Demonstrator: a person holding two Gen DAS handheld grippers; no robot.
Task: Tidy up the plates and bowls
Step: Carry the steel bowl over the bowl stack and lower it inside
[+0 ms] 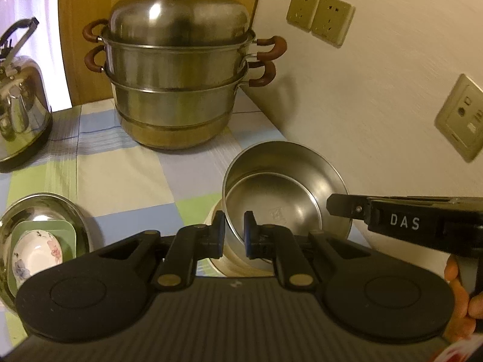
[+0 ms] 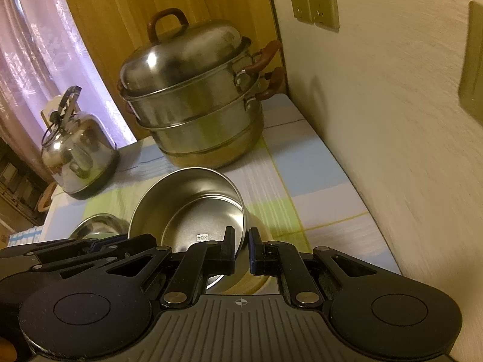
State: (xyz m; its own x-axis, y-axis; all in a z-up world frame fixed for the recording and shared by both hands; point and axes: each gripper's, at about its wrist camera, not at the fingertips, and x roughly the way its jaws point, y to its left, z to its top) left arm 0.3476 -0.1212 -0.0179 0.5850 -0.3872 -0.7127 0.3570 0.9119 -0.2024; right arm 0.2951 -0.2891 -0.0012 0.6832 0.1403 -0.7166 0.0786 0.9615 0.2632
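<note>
A checked tablecloth [image 1: 126,178] carries a 2-tier steamer pot [image 1: 178,81] at the back and a kettle [image 1: 21,114] to its left. Nearer, the steel bowl [image 1: 283,187] sits tilted on a cream plate [image 2: 256,280]. The left gripper [image 1: 234,235] pinches the bowl's near rim; the right gripper [image 2: 241,250] pinches its right rim. A floral bowl [image 1: 36,253] rests in a green dish [image 1: 68,229] at far left.

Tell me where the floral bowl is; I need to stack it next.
In the left wrist view it sits at the lower left: the floral bowl rests in a green dish, inside a steel basin, left of the left gripper.
</note>
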